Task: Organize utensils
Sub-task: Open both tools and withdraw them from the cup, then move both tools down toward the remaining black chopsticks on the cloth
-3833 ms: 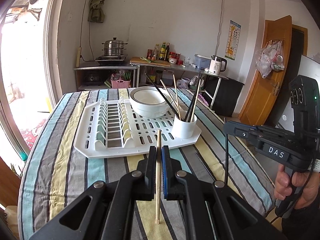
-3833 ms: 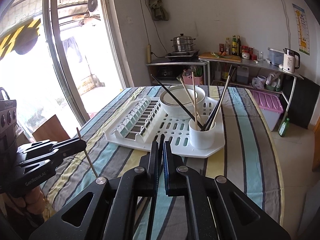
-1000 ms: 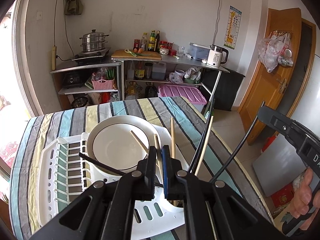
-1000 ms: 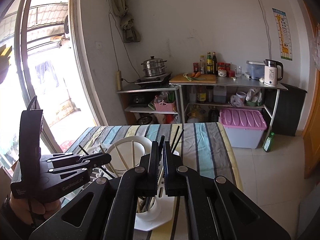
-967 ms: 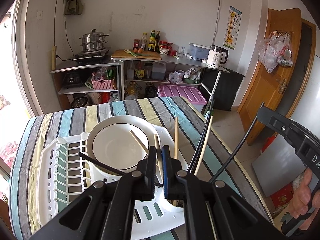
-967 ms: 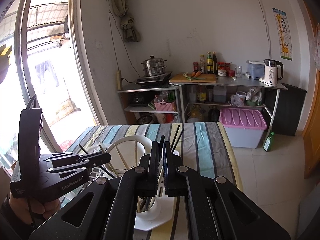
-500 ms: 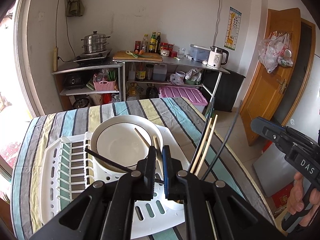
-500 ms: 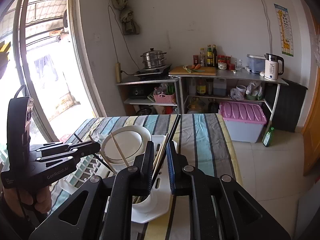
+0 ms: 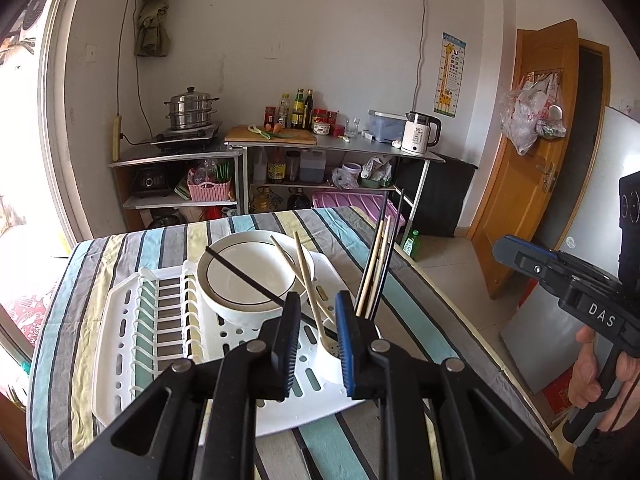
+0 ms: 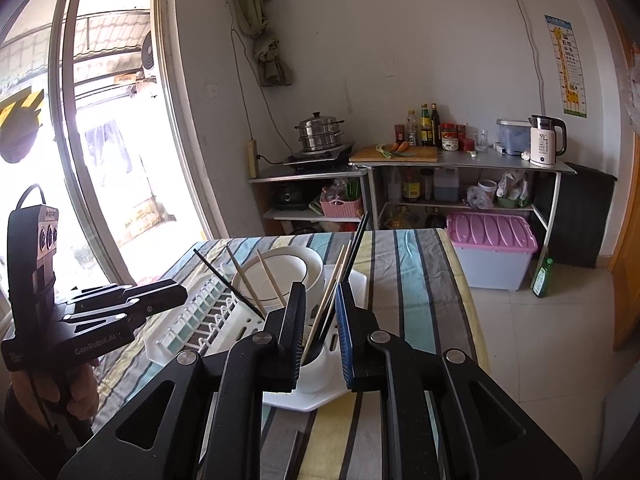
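Striped table [image 9: 404, 292] bears one rack [image 9: 120, 320], one bowl [image 9: 240, 272], one cup [image 9: 330, 364]; left gripper [image 9: 316, 338] opening, right gripper [image 10: 320, 332] released.

My two wrist views look down past their jaws, close over the worktop [image 9: 404, 308], sharing the dish rack [image 9: 120, 320] and far shelves [image 10: 460, 166]

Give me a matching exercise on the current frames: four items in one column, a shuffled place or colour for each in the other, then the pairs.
Items:
1. white bowl
2. electric kettle
3. pink-lidded storage box
4. utensil cup

Places:
A. on the metal counter by the wall
B. on the floor beside the table
C. at the near corner of the drying rack, chopsticks standing in it
D. on the drying rack, beside the plate slots

Pairs: 1-D, 2-A, 3-B, 4-C
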